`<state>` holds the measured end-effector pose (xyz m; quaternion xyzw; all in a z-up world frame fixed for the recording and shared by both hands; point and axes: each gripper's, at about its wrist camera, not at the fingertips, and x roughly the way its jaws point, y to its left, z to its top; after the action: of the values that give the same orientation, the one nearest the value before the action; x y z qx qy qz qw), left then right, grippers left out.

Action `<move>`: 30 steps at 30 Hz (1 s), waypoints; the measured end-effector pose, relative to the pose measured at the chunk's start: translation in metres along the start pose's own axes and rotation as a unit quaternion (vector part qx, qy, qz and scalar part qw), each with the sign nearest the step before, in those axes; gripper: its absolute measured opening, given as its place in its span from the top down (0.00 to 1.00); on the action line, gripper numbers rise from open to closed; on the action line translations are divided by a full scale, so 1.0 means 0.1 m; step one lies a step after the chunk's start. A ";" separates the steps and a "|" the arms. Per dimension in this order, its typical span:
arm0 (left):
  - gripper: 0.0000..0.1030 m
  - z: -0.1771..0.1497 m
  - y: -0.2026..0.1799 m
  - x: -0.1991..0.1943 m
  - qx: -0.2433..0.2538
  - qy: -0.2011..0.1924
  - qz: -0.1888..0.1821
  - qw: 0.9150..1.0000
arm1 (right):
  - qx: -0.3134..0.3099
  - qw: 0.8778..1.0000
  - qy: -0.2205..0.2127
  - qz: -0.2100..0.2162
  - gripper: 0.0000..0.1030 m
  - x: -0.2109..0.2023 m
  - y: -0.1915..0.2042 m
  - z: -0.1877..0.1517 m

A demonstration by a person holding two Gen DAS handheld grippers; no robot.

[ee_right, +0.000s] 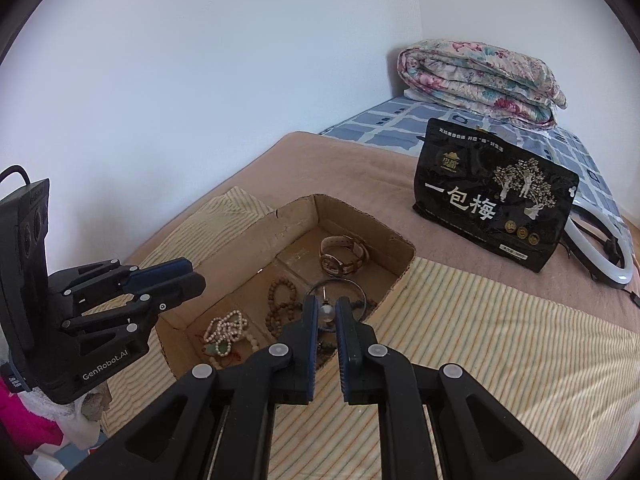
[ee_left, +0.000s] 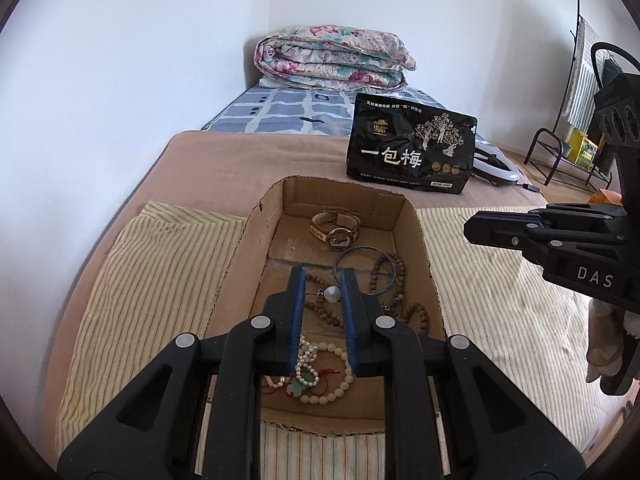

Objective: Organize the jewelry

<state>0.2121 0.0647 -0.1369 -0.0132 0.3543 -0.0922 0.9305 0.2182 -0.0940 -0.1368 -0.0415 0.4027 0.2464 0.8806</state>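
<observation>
Striped cloth (ee_left: 140, 280) over a bed carries an open cardboard box (ee_left: 256, 240) already holding a watch (ee_left: 336, 230), a bangle (ee_left: 364, 248), wooden beads (ee_left: 374, 276) and pale bead bracelets (ee_left: 336, 392). Left gripper (ee_left: 323, 276) pinches a pearl stud (ee_left: 332, 294) above the box; right gripper (ee_right: 325, 304) is clamped on a second pearl stud (ee_right: 326, 314). Sorting looks nearly done: both studs are unplaced.

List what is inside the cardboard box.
In the cardboard box: a watch, a dark bangle, brown wooden beads, and pale bead strands. The tongs cover part of the floor.
</observation>
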 end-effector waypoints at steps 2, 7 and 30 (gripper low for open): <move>0.84 0.00 0.03 0.01 -0.001 0.001 0.002 1.000 | -0.002 1.000 0.003 0.003 0.93 0.05 0.03 0.01; 0.84 -0.01 0.10 0.01 -0.008 0.004 0.005 1.000 | -0.007 1.000 0.005 0.011 0.93 0.12 0.12 0.03; 0.45 -0.06 0.10 -0.25 -0.019 -0.006 0.011 1.000 | 0.023 0.999 -0.030 -0.028 0.14 -0.28 0.17 0.01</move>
<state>0.1913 0.0790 -0.1262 -0.0278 0.3502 -0.0750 0.9332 0.1951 -0.0905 -0.1134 -0.0249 0.3803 0.2133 0.8996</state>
